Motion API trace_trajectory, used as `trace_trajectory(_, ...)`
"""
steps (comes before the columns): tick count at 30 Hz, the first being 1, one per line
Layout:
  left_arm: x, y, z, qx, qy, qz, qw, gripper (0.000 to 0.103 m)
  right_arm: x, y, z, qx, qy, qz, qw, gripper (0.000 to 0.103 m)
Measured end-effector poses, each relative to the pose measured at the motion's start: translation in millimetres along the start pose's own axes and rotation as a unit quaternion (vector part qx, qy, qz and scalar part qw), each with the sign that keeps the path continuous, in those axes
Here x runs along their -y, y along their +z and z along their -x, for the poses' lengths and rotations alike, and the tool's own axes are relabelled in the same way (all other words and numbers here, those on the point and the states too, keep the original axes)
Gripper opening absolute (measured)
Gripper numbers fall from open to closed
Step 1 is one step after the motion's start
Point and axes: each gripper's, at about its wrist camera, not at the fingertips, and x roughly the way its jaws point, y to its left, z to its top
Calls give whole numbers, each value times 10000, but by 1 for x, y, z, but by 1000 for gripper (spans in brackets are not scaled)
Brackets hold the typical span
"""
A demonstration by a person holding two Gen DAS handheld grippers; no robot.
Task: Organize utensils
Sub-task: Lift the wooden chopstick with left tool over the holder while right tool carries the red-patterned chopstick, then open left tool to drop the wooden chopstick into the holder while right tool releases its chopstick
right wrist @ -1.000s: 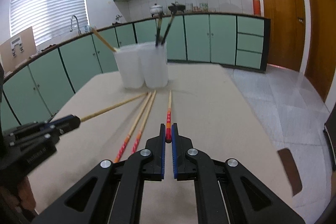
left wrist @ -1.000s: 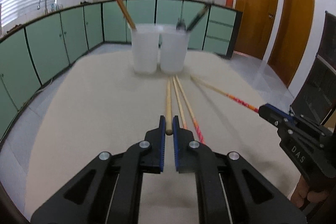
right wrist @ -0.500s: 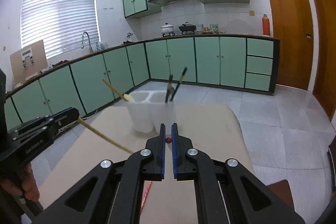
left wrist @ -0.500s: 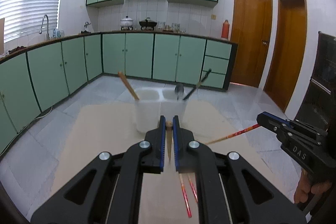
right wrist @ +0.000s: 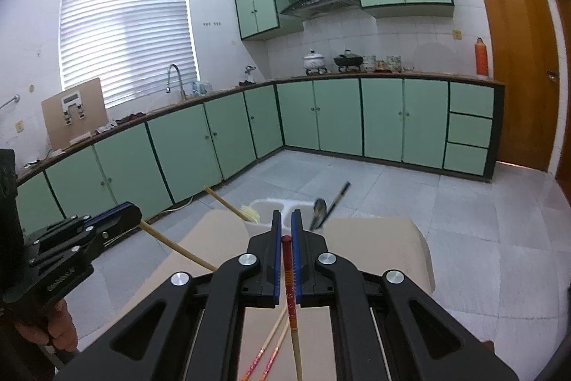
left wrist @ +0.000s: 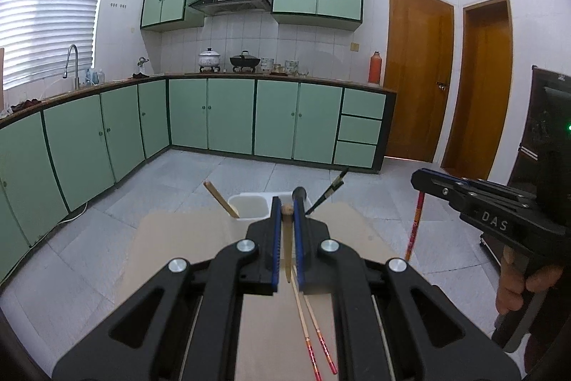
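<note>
Above the counter [left wrist: 171, 238], each claw is clamped on one chopstick near its top end: left claw [left wrist: 286, 234] on the plain chopstick [left wrist: 287, 259], right claw [right wrist: 286, 259] on the red-ended chopstick [right wrist: 291, 295]. Both hang loose, so they can pivot, miss the white holder [left wrist: 249, 204], or hit the two chopsticks [left wrist: 314, 338] lying below.

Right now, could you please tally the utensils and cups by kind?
White plastic cups: 2
Pale wooden chopstick, held: 1
Red-ended chopstick, held: 1
Red-patterned chopsticks, lying loose: 2
Utensils standing in cups: 3
Total: 9
</note>
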Motion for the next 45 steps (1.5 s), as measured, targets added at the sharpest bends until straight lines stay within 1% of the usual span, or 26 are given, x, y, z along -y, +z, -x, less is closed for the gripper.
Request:
trace_trajectory(3, -6, 13, 4, 96, 9, 11, 10000, 6, -6, 12, -3, 82, 43, 49, 9999, 5)
trace_trajectory(7, -12, 31, 5, 273, 62, -12, 9996, 6, -10, 37, -10, 291, 98, 105, 9995, 5)
trace_trajectory(13, -18, 62, -9, 447, 139, -83, 9989, 6, -15, 79, -32, 570, 66, 192, 9982, 5)
trace_trajectory(17, -27, 80, -32, 451, 221, -74, 9987, 6, -15, 104, -55, 677, -9, 231, 9974, 5)
trace_trajectory(21, -39, 94, -60, 381, 258, -19, 9989, 6, -10, 121, -76, 770, -22, 193, 9968, 5)
trace_trajectory(26, -45, 101, -85, 246, 256, -65, 9993, 6, -1, 138, -104, 906, 6, 76, 9959, 5)
trace_trajectory(29, -47, 102, -101, 114, 201, -88, 9997, 6, 4, 139, -120, 903, -41, 70, 9959, 5)
trace_trajectory(33, -50, 97, -126, -104, 224, -123, 9996, 6, 10, 127, -142, 761, -97, 40, 9970, 5)
trace_trajectory(34, -52, 95, -131, -152, 232, -126, 9995, 6, 12, 123, -148, 712, -108, 25, 9974, 5)
trace_trajectory(35, -45, 90, -134, -195, 233, -120, 9995, 6, 15, 117, -154, 632, -106, -6, 9979, 5)
trace_trajectory(41, -50, 72, -167, -549, 263, -72, 9981, 6, 23, 91, -176, 186, -21, -73, 9998, 6)
trace_trajectory(43, -56, 65, -175, -660, 273, -5, 9974, 8, 24, 84, -179, 79, -53, -92, 9999, 7)
trace_trajectory(44, -59, 63, -176, -680, 286, 17, 9973, 12, 26, 82, -178, 58, -74, -105, 9999, 11)
trace_trajectory(45, -61, 61, -177, -705, 304, 41, 9970, 22, 28, 79, -176, 51, -93, -129, 9999, 13)
